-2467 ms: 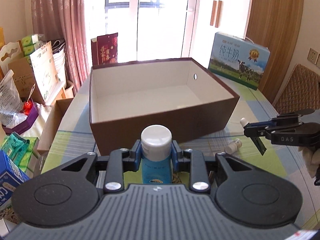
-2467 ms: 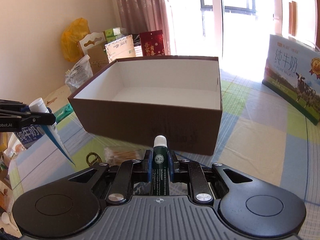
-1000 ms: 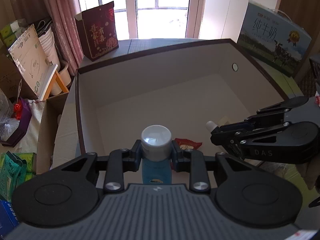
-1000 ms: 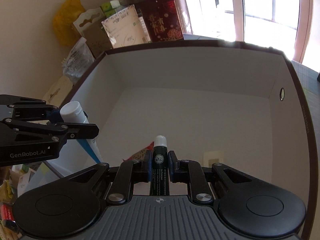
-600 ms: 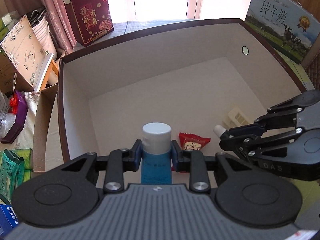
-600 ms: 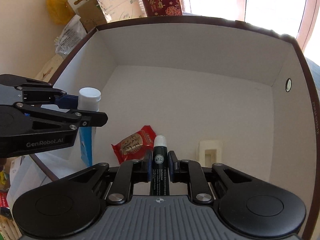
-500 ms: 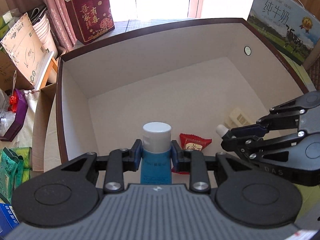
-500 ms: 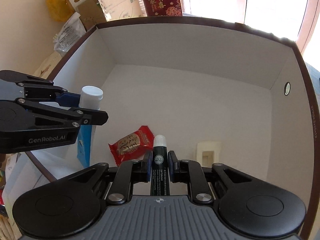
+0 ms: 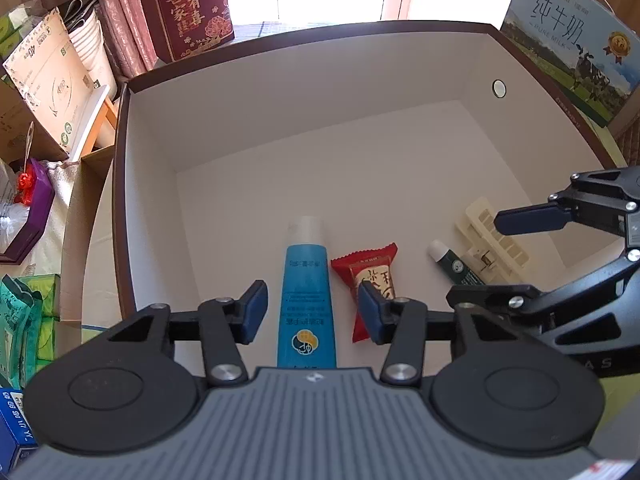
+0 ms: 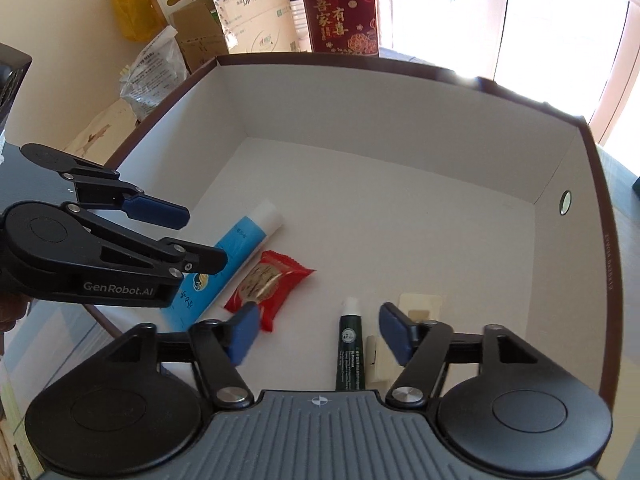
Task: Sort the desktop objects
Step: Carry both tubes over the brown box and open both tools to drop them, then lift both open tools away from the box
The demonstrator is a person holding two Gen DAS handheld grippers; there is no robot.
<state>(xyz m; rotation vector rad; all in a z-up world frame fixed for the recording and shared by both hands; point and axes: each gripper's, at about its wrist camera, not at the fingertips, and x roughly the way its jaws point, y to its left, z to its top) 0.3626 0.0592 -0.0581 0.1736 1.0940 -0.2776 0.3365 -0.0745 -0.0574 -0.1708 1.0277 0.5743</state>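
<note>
Both grippers gape wide and empty above the box point(image 9: 120, 184): blue tube point(image 9: 306, 296) lies lengthwise between the left gripper's point(image 9: 312, 306) fingers, green tube point(image 10: 350, 344) likewise under the right gripper point(image 10: 318, 332).

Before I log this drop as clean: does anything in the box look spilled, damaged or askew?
Nothing stands out. The blue tube, red snack packet and green tube lie flat on the box floor, caps on, beside a cream clip.

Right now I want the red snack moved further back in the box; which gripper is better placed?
Probably left: the left gripper is open, and the red snack lies by its right finger.
</note>
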